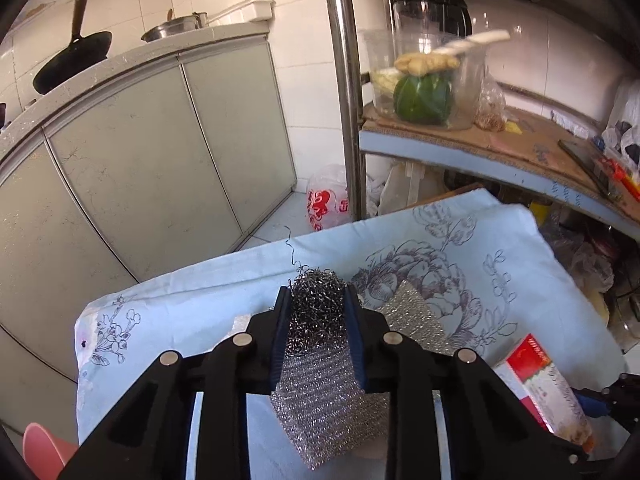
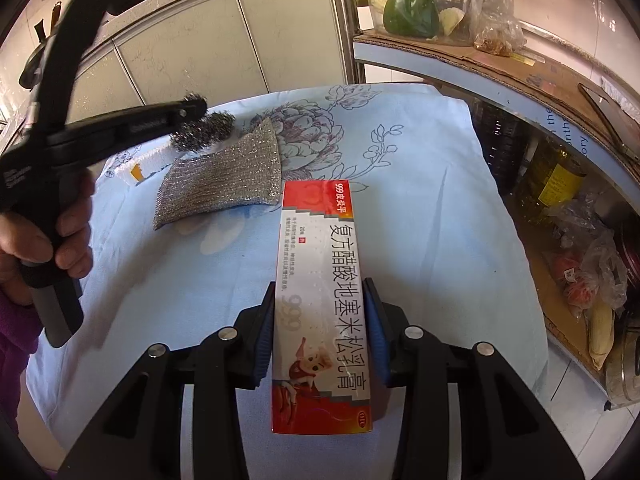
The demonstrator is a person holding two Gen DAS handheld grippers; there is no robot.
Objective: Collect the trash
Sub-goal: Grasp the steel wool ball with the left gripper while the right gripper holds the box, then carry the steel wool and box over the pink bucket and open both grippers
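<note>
A grey steel wool ball (image 1: 316,312) fills the gap between the blue pads of my left gripper (image 1: 316,292), which is shut on it just above the pale blue flowered cloth (image 1: 460,248). Under the ball lies a flat silver scouring pad (image 1: 328,408). In the right wrist view the left gripper (image 2: 196,114) shows at upper left, with the steel wool (image 2: 212,126) at its tip beside the scouring pad (image 2: 224,180). My right gripper (image 2: 320,292) is shut on a long red and white ointment box (image 2: 320,264), held lengthwise over the cloth (image 2: 420,160).
A white foam scrap (image 2: 148,162) lies left of the scouring pad. A cardboard-lined shelf (image 1: 480,140) with a jar of vegetables (image 1: 424,92) stands to the right, an oil bottle (image 2: 556,176) beneath it. Cabinets (image 1: 140,168) run along the left, a printed plastic bag (image 1: 326,200) on the floor.
</note>
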